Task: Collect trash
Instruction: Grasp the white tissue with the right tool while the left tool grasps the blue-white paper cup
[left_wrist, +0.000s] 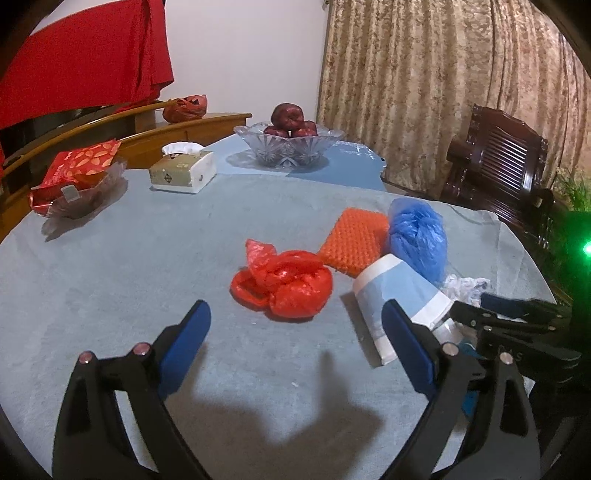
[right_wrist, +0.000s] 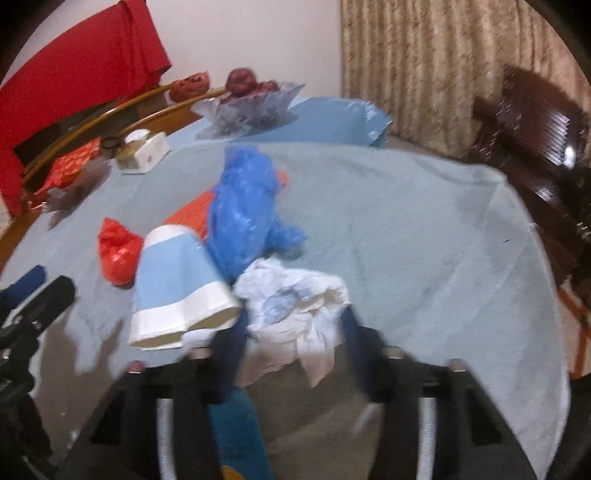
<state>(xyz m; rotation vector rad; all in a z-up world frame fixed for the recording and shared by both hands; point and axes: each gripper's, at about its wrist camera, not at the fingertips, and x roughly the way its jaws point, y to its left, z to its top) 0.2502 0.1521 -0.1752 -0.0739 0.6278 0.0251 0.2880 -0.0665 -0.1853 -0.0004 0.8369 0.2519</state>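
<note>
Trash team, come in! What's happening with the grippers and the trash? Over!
Left gripper open, empty, short of the red plastic bag. Right gripper around the crumpled white paper, grip unclear from blur. Paper cup on its side, crowding the paper.

A glass fruit bowl (left_wrist: 286, 146) of dark red apples (left_wrist: 290, 117) sits at the far side of the table (left_wrist: 110, 295), a tissue box (left_wrist: 183, 169) beside it, 1 dark wooden chair (left_wrist: 498, 158) before patterned curtains (left_wrist: 424, 74).

Tablecloth (left_wrist: 110, 280) was pale grey-blue; crumpled bag (left_wrist: 284, 284) red, second bag (left_wrist: 419, 236) blue. Textured pad (left_wrist: 352, 240) was orange; paper cup (left_wrist: 399, 295) light blue with white bands.
</note>
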